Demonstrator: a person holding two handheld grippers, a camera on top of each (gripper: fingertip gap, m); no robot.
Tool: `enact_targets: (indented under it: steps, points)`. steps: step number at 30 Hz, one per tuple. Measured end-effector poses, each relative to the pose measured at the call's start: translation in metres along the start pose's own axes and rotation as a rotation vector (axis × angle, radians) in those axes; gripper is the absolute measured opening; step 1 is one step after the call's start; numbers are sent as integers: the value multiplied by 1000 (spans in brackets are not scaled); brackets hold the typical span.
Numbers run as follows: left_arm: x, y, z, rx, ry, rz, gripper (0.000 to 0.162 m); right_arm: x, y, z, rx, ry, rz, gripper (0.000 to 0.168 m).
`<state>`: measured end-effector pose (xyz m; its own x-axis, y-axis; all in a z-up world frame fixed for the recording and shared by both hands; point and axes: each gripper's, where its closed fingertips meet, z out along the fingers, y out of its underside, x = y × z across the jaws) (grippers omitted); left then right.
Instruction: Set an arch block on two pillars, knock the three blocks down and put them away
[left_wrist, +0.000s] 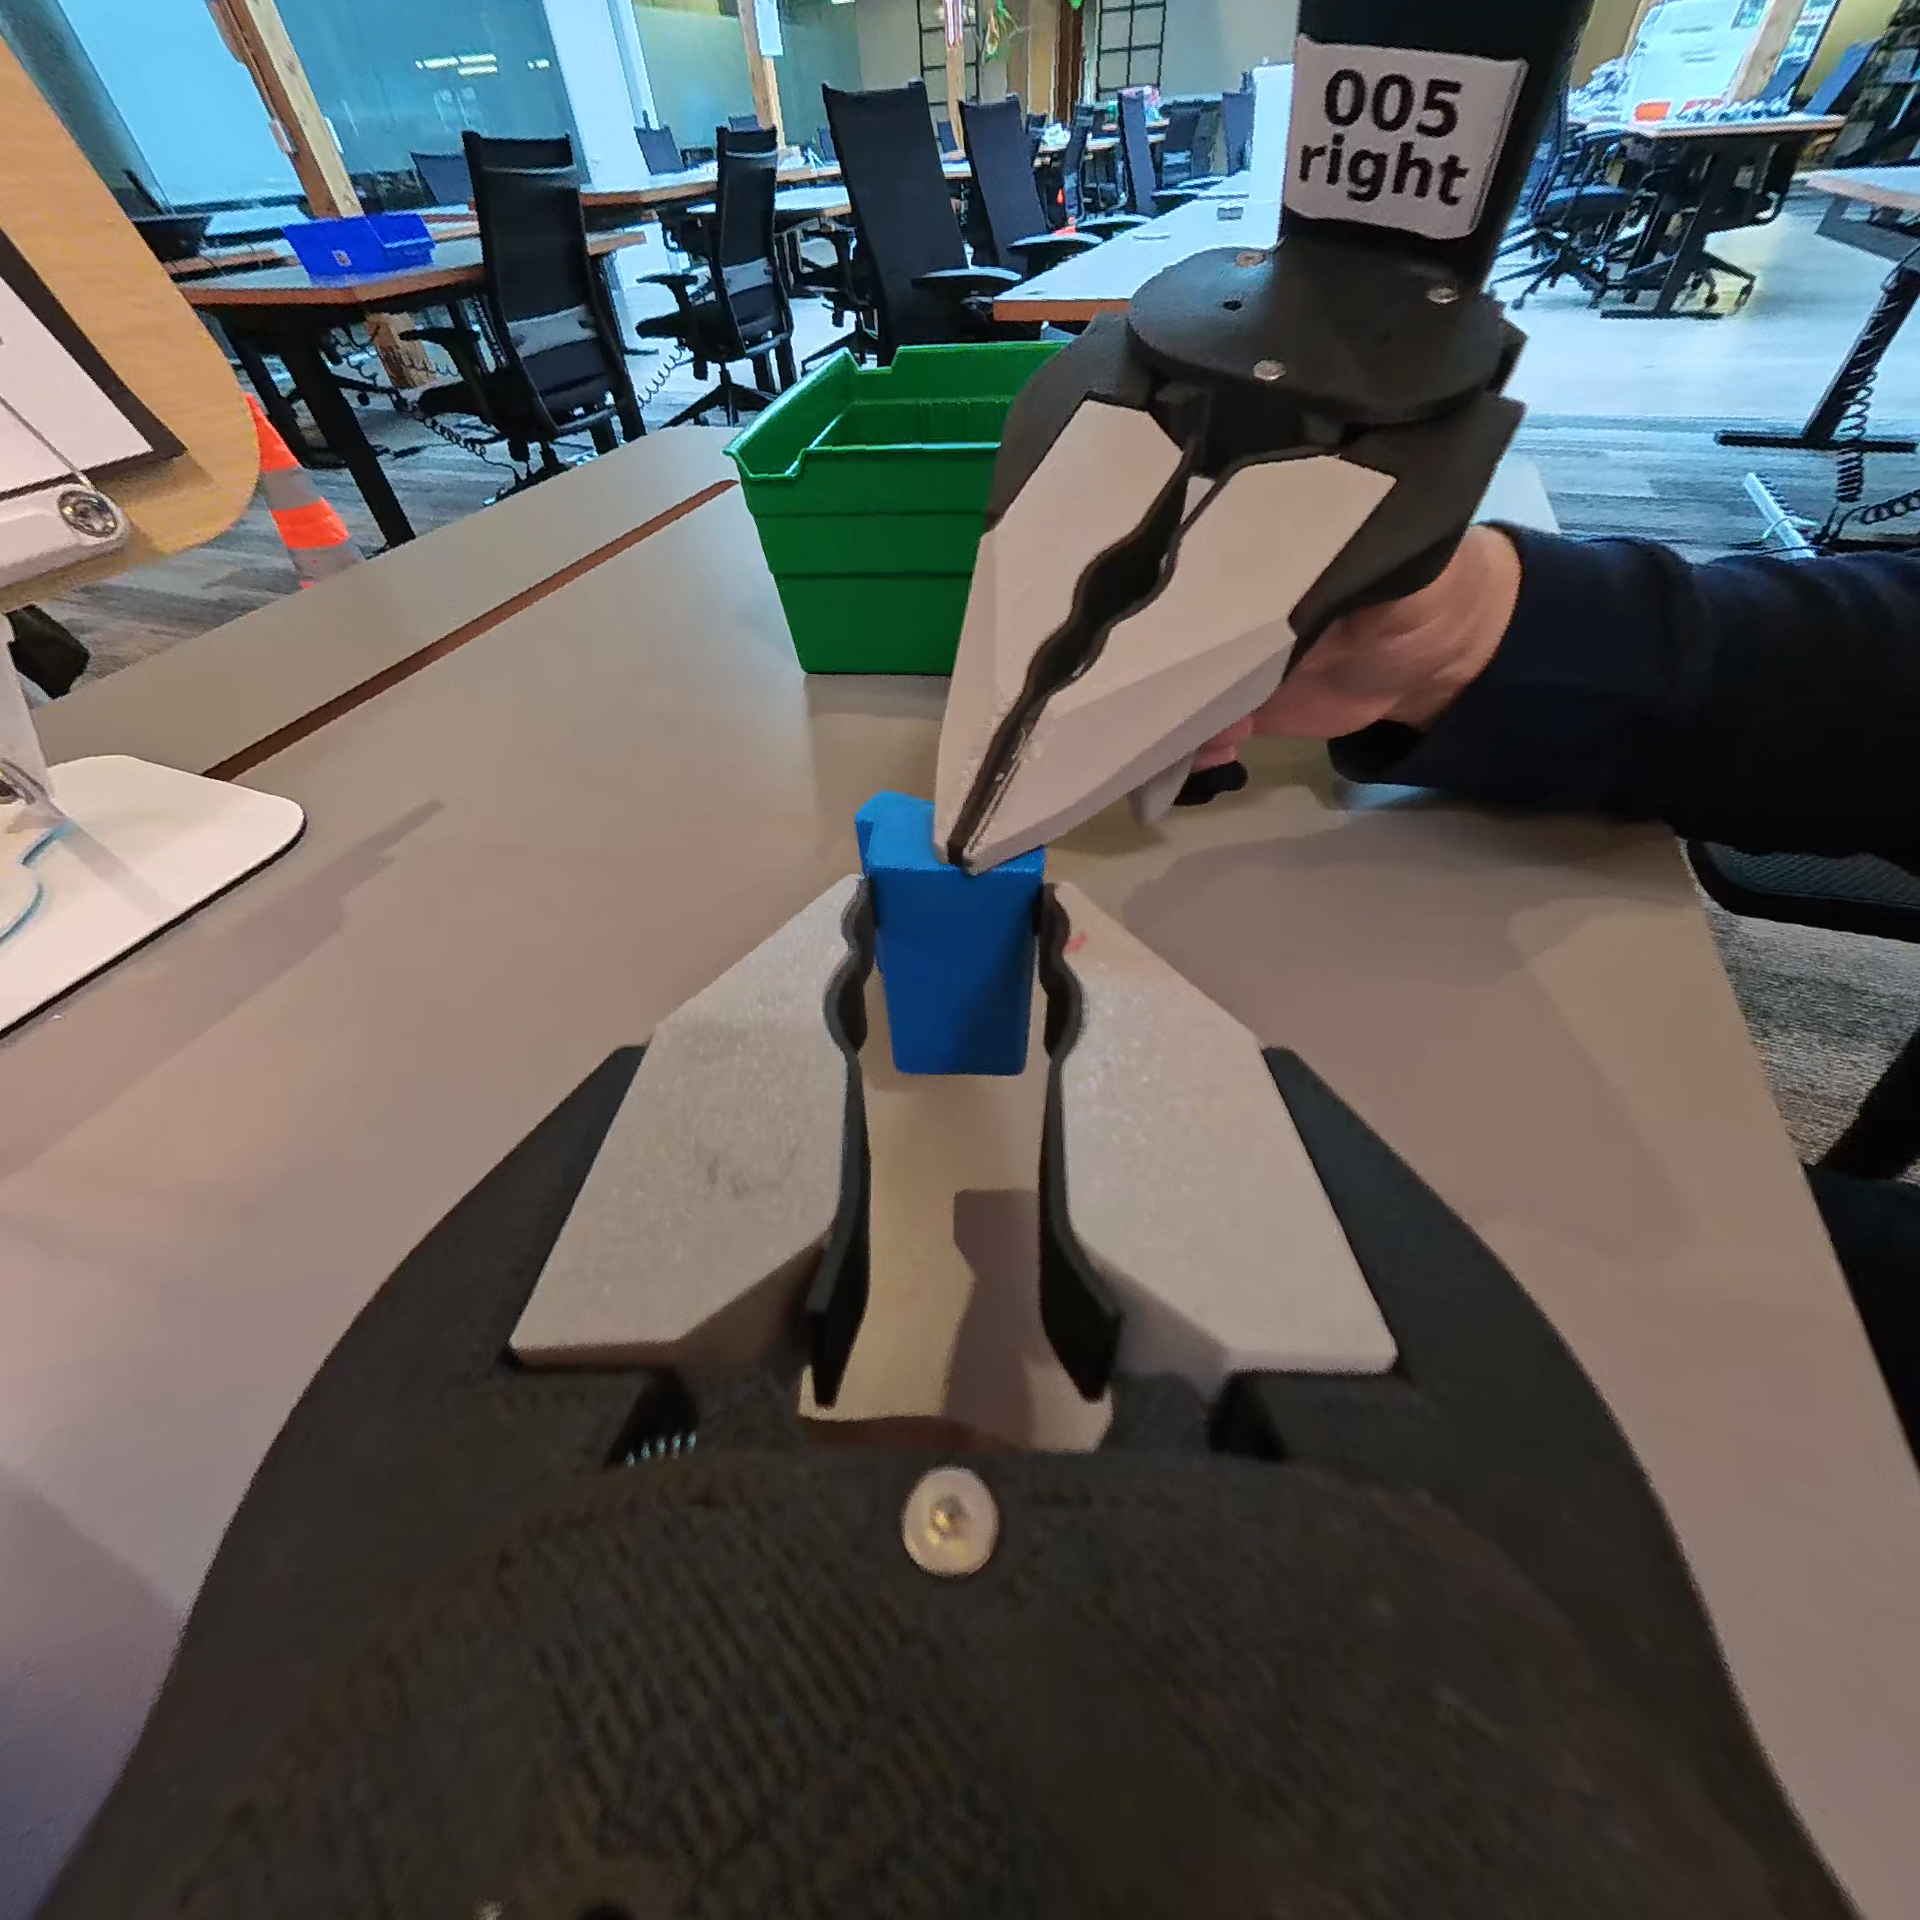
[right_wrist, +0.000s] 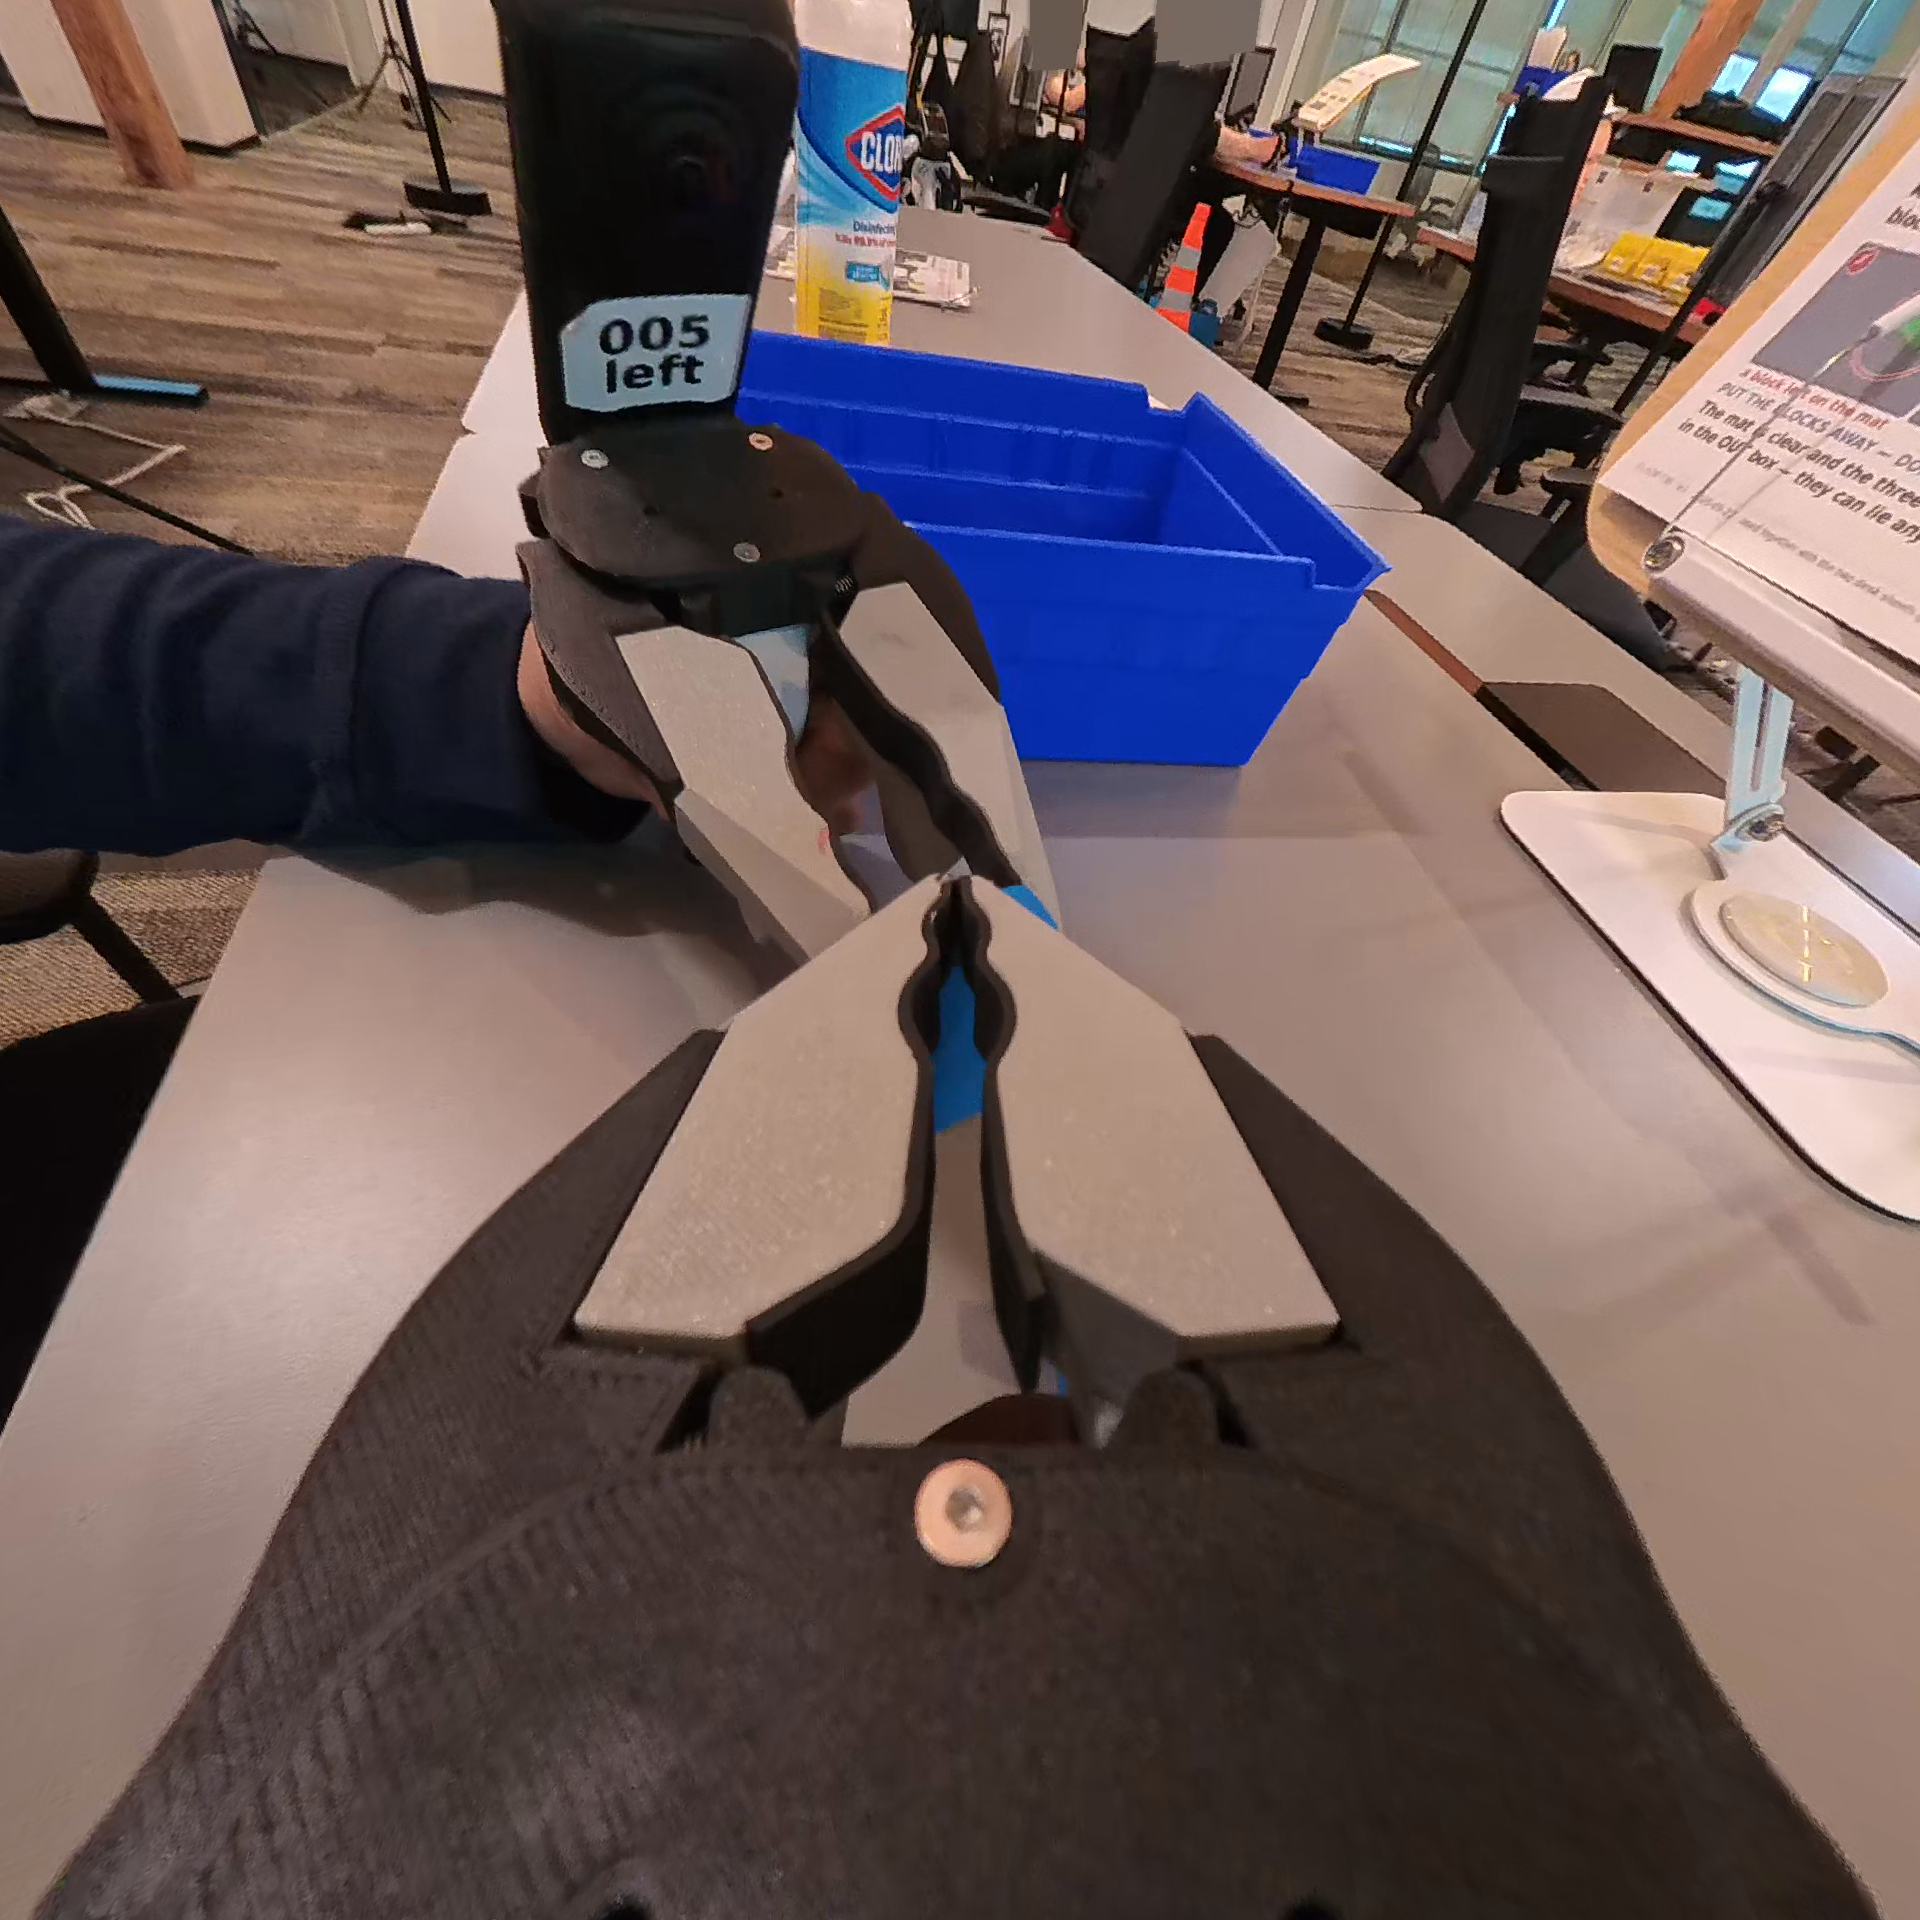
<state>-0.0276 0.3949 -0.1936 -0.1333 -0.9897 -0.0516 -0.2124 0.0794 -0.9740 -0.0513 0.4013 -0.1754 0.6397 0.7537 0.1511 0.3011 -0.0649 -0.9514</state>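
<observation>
Standing upright on the grey desk (left_wrist: 520, 748), a blue block (left_wrist: 951, 977) is seen between the fingers of the left tongs (left_wrist: 951, 914), which are clamped on its sides and reach in level from the near side. A second blue shape is glimpsed just behind the block's top left; what it is cannot be told. From the upper right, the right tongs (left_wrist: 961, 847) are angled steeply down, held by a hand (left_wrist: 1392, 644) in a dark sleeve; their tips are closed together and rest on the block's top edge. A green bin (left_wrist: 873, 561) is set farther back on the desk, and a blue bin (right_wrist: 1132, 623) beyond the left tongs.
</observation>
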Motion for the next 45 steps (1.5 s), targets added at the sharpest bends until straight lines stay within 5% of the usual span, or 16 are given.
enact_targets:
  steps: [5, 12, 28, 45]
  points:
    - [-9, 3, 1, -1, -1, 4, 29, 17, -2, -12, -8, 91, -47, 9]
    - [-29, 16, 9, -46, -11, -75, 28, 40, 13, -55, 10, 119, 160, 36]
    - [-19, 23, 9, -96, 115, 26, 29, 31, 27, -18, -138, 61, 61, 21]
    - [-40, 48, 20, -268, 62, 82, 30, 58, 65, -58, -241, 223, 238, 22]
